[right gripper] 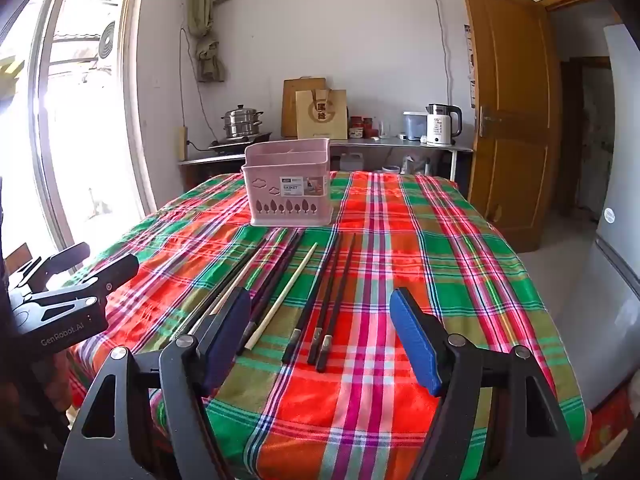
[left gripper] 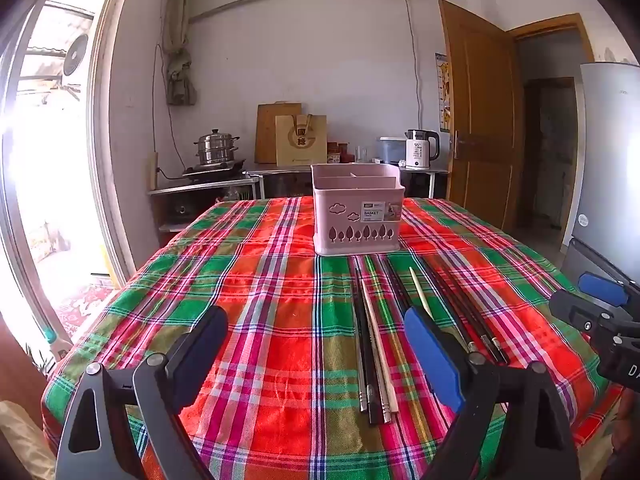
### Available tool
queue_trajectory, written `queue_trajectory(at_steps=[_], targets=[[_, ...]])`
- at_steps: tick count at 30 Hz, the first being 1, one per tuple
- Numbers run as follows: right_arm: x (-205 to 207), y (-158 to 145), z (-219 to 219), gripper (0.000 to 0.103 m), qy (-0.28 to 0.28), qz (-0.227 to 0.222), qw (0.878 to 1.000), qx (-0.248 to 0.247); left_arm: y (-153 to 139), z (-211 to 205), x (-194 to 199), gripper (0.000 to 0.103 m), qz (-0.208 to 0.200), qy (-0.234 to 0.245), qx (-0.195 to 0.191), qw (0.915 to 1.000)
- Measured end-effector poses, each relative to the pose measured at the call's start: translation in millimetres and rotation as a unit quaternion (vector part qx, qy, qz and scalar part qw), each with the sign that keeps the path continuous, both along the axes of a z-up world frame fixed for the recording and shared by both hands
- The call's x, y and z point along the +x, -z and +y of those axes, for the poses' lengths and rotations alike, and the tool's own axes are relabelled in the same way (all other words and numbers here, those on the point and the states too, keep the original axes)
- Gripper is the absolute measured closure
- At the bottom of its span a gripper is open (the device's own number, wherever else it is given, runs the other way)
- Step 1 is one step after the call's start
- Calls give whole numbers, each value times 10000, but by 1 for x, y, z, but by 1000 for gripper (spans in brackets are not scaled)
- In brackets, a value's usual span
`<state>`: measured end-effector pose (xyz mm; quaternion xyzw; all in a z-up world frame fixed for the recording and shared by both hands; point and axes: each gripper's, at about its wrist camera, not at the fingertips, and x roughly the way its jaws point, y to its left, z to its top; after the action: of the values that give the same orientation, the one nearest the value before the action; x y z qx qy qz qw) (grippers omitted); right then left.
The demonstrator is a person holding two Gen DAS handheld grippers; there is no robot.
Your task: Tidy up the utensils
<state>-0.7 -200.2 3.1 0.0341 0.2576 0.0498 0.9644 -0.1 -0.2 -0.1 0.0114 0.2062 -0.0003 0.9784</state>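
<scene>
left gripper (left gripper: 316, 354) jaws wide, empty; right gripper (right gripper: 320, 336) same; chopsticks (right gripper: 326, 300) flat on plaid tablecloth (right gripper: 440, 264), near side of pink basket (right gripper: 290, 190).

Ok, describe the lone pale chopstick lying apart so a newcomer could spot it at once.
Start at the pink basket on the plaid tablecloth. Chopsticks lie in a row before it; the pale chopstick lies alone mid-row, between dark ones, plain cream with no metal cap.

Harsh daylight blows out the window (left gripper: 48, 168) (left side); fisheye edges bend, corners dark.
</scene>
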Motion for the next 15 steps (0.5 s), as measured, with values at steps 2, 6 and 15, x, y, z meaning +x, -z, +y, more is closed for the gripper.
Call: queue_trajectory(at_steps=[2,6,15], targets=[[0,0,0,31,9,16,10000,-5,0,0,0,13,3,-3,-7,10000],[0,-1,0,31,3,31,10000,1,1,0,0,13,-8,-37,-24,10000],[1,-3,-1,31,0,44,10000,-26,-1,1,-2,13,29,17,-74,10000]])
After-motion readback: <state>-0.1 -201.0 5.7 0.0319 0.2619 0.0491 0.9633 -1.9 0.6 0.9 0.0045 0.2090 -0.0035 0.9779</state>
